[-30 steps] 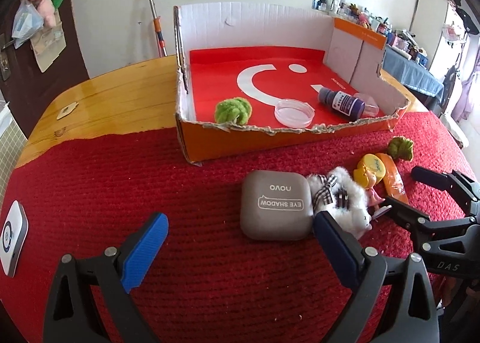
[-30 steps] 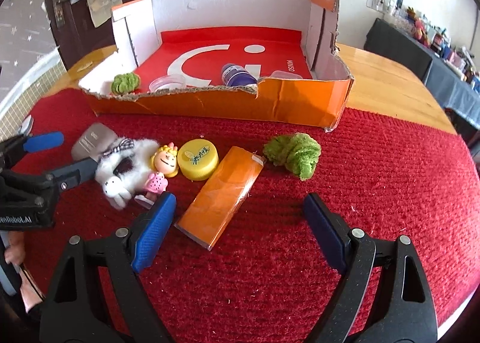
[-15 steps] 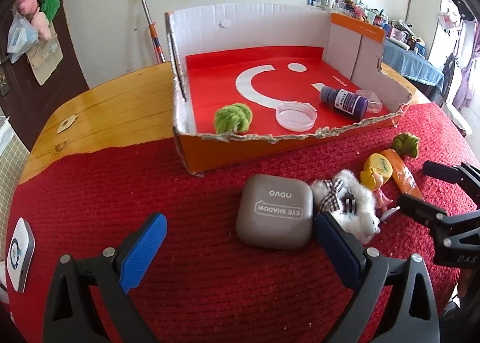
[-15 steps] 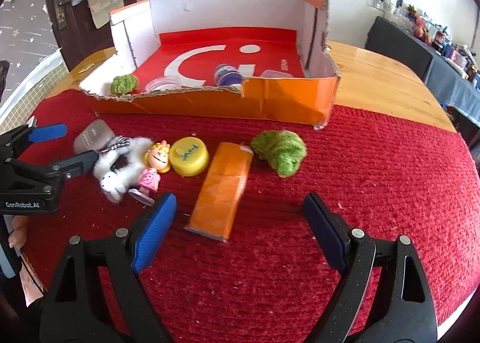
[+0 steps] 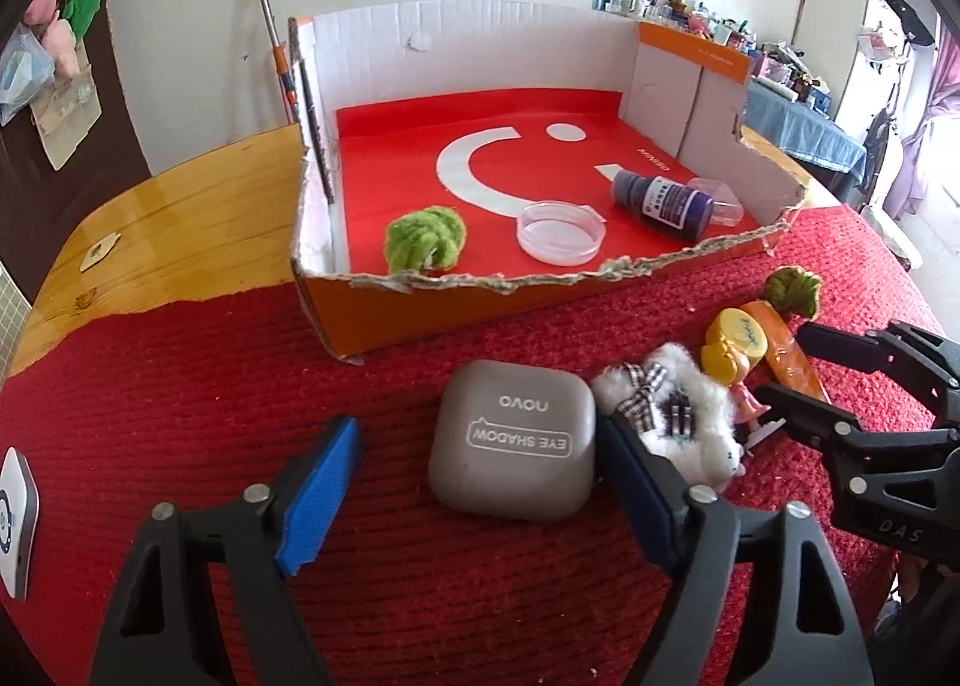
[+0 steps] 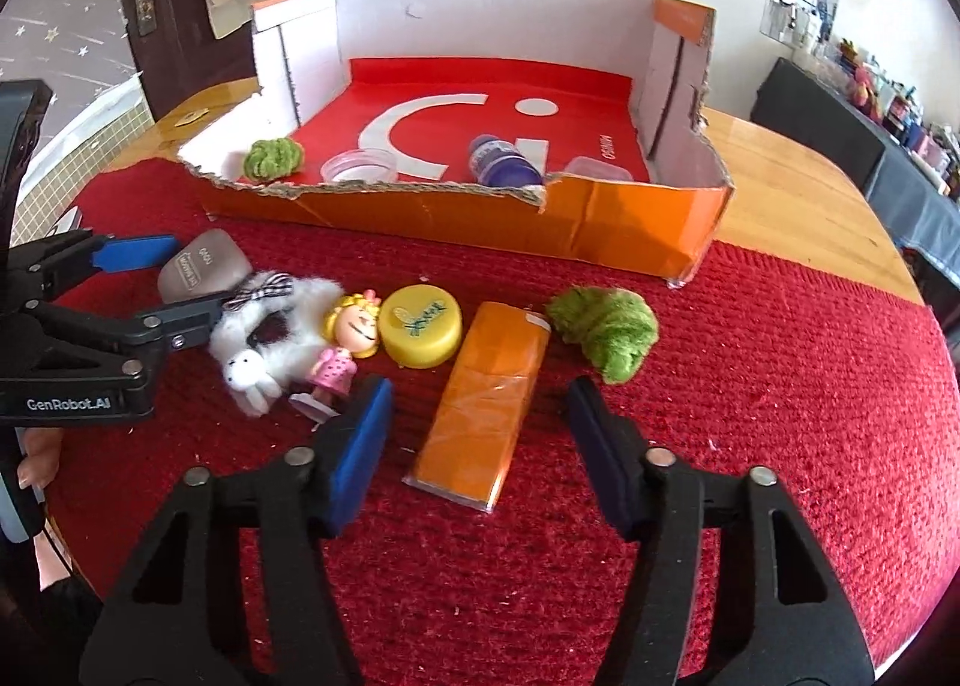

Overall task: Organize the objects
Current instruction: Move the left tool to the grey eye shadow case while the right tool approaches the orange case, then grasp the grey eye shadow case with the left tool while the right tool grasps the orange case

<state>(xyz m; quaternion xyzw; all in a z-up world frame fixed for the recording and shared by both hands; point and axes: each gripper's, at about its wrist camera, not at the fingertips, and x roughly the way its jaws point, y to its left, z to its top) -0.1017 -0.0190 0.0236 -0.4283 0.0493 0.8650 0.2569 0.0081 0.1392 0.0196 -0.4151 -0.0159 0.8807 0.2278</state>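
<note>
Four items lie in the box [image 5: 606,272]; six remain outside on the surface [image 6: 750,416]. We note both the left hand-held gripper [image 5: 477,482] and right hand-held gripper [image 6: 477,446] released, bracketing the eye-shadow case [image 5: 516,440] and orange pack [image 6: 480,404].

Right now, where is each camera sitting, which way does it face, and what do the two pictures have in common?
Left wrist: rides on the left gripper, low over the red cloth, facing the cardboard box; its open blue-padded fingers flank the grey eye shadow case, right gripper at the right edge.
Right wrist: rides on the right gripper, facing the same box, open around the orange packet; left gripper at its left.
Shared: box, case, white plush toy, doll, yellow lid, packet.
</note>
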